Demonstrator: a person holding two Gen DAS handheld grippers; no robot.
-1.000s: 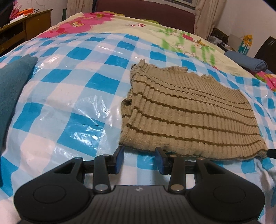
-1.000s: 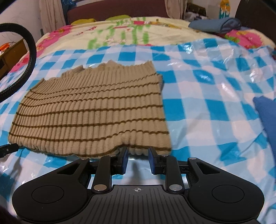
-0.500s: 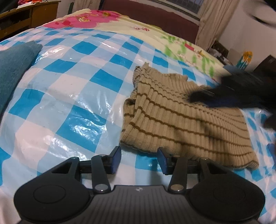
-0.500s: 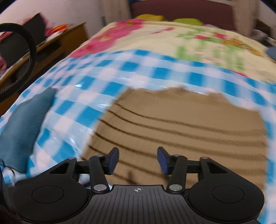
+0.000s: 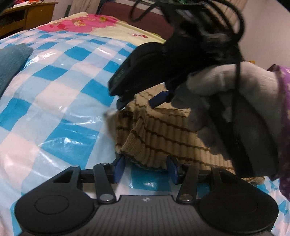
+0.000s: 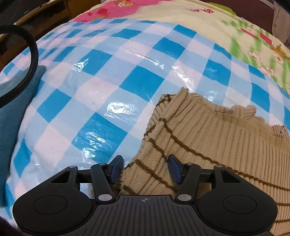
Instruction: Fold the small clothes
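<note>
Swinging across from the sweater's right side, my right gripper (image 5: 143, 101) now hangs over its far left corner, while my left gripper (image 5: 145, 168), jaws just widening, straddles the near hem unclenched; right view: my jaws, freshly opened, bracket the tan sweater (image 6: 208, 145) on the checked sheet (image 6: 94, 90).

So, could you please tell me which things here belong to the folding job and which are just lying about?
Job:
- tan striped knit top
- left claw, open at its near corner
- right claw, open over its far corner

Lying about:
- teal folded cloth
- checked plastic sheet
- floral bedspread
- wooden cabinet
</note>
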